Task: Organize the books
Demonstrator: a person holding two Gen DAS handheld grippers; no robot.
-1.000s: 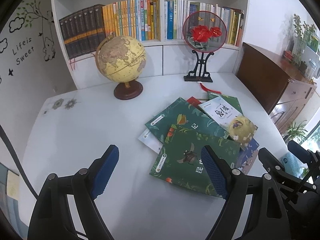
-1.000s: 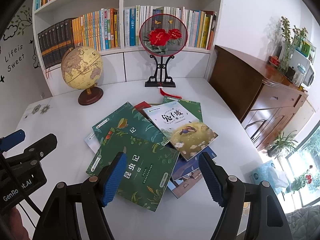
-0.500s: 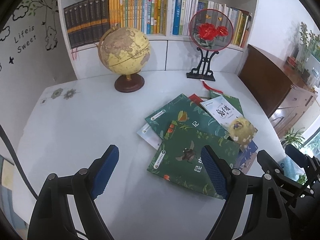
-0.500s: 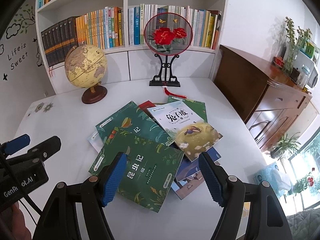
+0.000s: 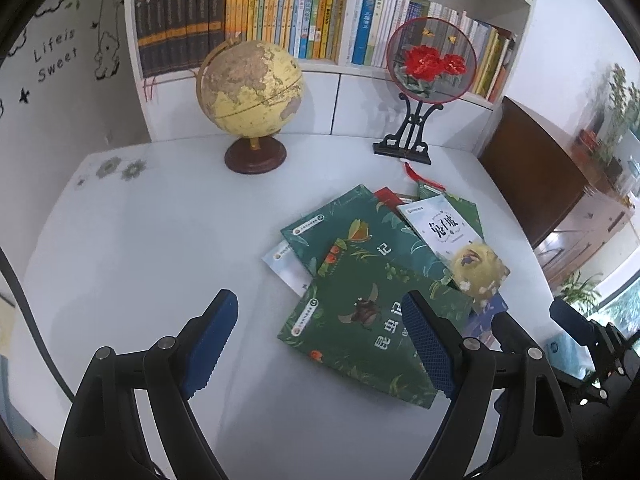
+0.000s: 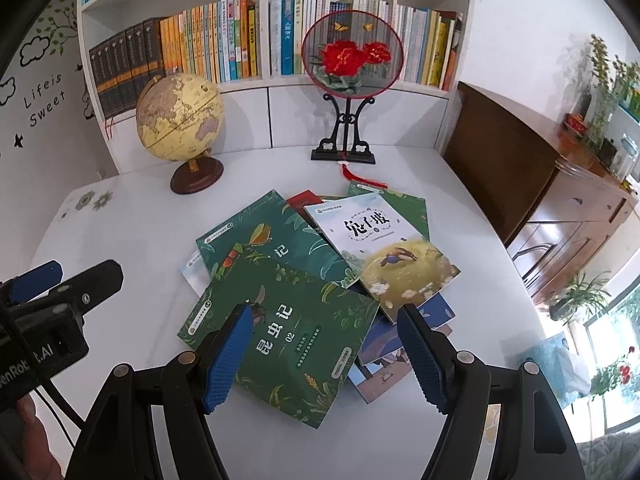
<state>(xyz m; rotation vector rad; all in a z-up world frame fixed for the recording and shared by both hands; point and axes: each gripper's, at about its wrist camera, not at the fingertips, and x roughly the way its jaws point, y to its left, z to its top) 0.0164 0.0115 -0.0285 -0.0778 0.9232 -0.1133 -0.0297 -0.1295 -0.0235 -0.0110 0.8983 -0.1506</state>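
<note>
- My left gripper [image 5: 316, 340] has its two blue fingers spread wide, and nothing is between them.
- My right gripper [image 6: 326, 354] is spread wide too, and it holds nothing.
- Both grippers hang above the white table [image 6: 132, 240], near the front edge.
- The books [image 6: 320, 276] lie in a messy pile on the table, a bit to the right of the middle.
- The big green book [image 6: 288, 340] sits on top at the front, tilted, right under my right gripper.
- A pale book with a yellow picture [image 6: 380, 244] lies on top toward the back, also tilted.
- More green books and blue ones poke out from under these two.
- I think the job has barely begun. No book is squared up with the others, and no book is in my grip.
- All the books in the pile are left to sort.
- A globe [image 6: 180, 122] and a round red flower screen [image 6: 352, 60] stand at the back, well apart from the pile.
- The bookshelf [image 6: 264, 40] behind them looks full.
</note>
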